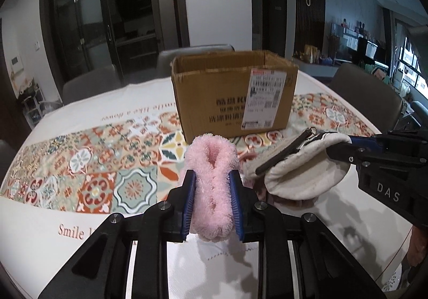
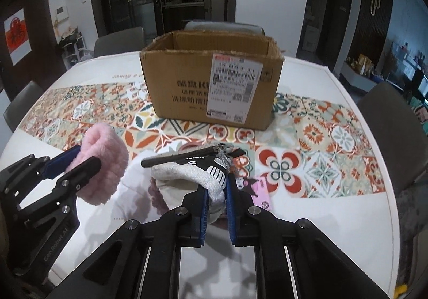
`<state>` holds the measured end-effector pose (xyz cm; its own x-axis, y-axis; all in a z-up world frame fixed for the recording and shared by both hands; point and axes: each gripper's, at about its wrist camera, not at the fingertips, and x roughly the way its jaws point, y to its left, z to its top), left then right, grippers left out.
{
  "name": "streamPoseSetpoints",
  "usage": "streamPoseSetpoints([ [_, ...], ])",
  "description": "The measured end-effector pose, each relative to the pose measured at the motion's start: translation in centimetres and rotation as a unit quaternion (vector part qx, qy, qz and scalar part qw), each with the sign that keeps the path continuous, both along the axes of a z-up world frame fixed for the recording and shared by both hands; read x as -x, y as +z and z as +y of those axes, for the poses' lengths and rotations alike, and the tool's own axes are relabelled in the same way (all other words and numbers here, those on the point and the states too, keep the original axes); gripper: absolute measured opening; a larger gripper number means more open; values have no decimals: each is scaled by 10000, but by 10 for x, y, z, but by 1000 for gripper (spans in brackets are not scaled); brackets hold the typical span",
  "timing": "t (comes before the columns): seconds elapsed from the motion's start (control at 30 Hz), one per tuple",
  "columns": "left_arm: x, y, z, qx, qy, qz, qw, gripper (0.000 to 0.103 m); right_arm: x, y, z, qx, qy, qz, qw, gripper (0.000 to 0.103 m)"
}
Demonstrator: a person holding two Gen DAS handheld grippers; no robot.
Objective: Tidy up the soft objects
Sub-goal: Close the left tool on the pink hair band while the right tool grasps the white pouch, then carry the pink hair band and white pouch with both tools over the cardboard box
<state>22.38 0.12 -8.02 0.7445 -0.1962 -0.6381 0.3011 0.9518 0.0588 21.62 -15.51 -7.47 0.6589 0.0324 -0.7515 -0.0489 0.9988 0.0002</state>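
Note:
A fluffy pink soft item (image 1: 211,186) is squeezed between the blue pads of my left gripper (image 1: 211,178), lifted off the table; in the right wrist view the same pink item (image 2: 103,165) hangs at the left in the left gripper (image 2: 77,159). My right gripper (image 2: 216,186) is shut on a cream fabric pouch (image 2: 187,178) with a black and white patch and a dark strap. In the left wrist view the pouch (image 1: 299,173) and the right gripper (image 1: 339,146) are at the right. An open cardboard box (image 1: 235,93) (image 2: 211,84) stands on the table behind both.
The round table (image 2: 334,205) carries a patterned tile-print cloth (image 1: 93,159). A pink card with a dark cartoon figure (image 2: 259,189) lies right of the pouch. Grey chairs (image 2: 396,122) ring the table.

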Motion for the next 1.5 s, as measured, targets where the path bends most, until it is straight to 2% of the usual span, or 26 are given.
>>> streamPoseSetpoints([
  [0.3, 3, 34, -3, 205, -72, -451, 9987, 26, 9, 36, -1, -14, 18, -372, 9993, 14],
  [0.4, 3, 41, -3, 267, -67, -556, 9981, 26, 11, 47, 1, 141, 77, -541, 9984, 14],
  [0.6, 5, 44, -4, 271, -86, -606, 9978, 26, 12, 50, 1, 227, 65, -590, 9980, 14],
  [0.77, 6, 43, -4, 272, -68, -599, 9978, 26, 16, 50, 10, 848, 189, -735, 9935, 14],
  [1.27, 3, 44, -2, 275, 12, -618, 9977, 26, 13, 56, 15, 870, 272, -859, 9921, 14],
  [1.5, -9, 53, -2, 343, 5, -676, 9971, 26, 8, 63, 13, 797, 267, -992, 9915, 14],
])
